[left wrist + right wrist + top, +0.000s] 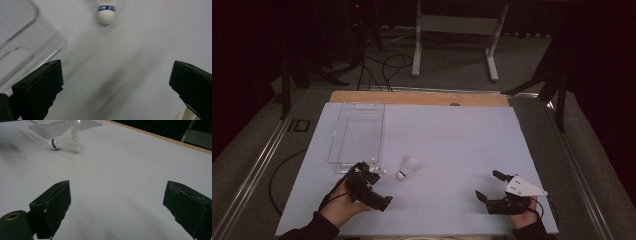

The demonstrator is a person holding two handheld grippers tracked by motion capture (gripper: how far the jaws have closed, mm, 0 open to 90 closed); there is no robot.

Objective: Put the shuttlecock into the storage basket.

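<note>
A white feathered shuttlecock with a blue band round its cork (408, 166) lies on its side on the white table sheet (452, 140), just beside a clear rectangular plastic tray (358, 134). The left gripper (371, 172), jaws spread wide, sits near both. The right gripper (488, 186), also wide and holding nothing, rests well apart. Its own view catches the band (53, 144); any lettering is unreadable. A white metal stand (457, 30) and floor cables (384, 67) lie beyond the table.

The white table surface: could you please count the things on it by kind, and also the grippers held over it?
Shuttlecock: 1
Clear plastic tray: 1
Handheld grippers: 2, the left gripper and the right gripper, both with jaws apart and holding nothing
Total: 4
</note>
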